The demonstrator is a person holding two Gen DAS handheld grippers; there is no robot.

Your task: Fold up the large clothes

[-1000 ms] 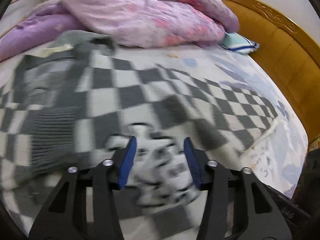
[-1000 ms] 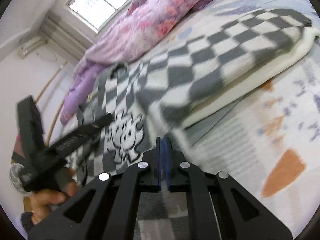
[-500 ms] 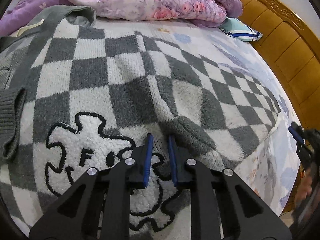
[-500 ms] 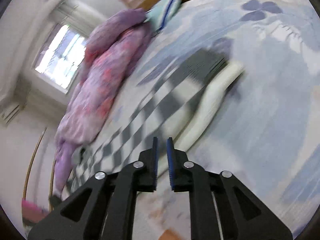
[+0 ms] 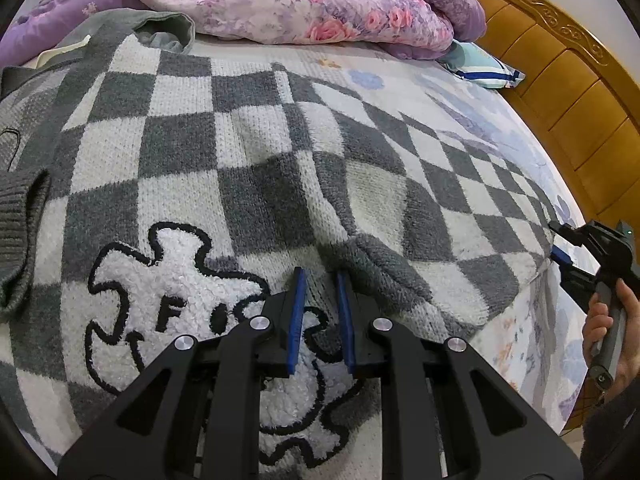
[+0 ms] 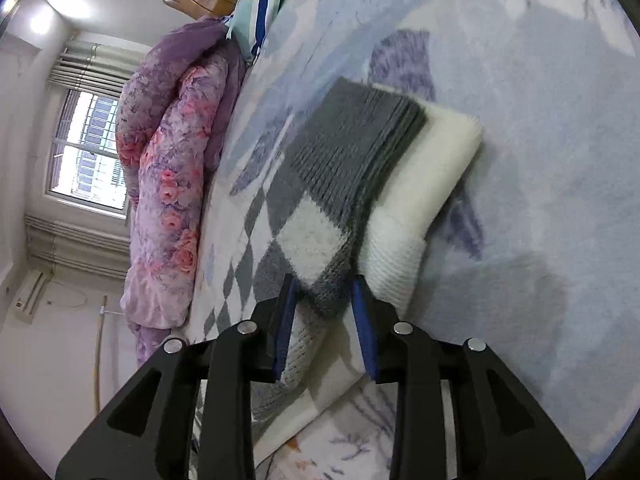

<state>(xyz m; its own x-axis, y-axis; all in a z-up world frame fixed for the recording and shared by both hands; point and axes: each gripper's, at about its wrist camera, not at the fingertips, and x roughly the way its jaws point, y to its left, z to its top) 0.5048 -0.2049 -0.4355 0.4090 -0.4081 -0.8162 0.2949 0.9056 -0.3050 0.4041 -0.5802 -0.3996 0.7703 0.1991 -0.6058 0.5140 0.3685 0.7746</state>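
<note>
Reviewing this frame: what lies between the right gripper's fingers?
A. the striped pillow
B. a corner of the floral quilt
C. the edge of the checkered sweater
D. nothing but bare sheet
C: in the right wrist view the right gripper straddles the gray-and-white edge of the checkered sweater, its fingers apart on either side of it.

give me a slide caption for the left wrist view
Left gripper poised over a grey-and-white checkered knit sweater spread on the bed.
</note>
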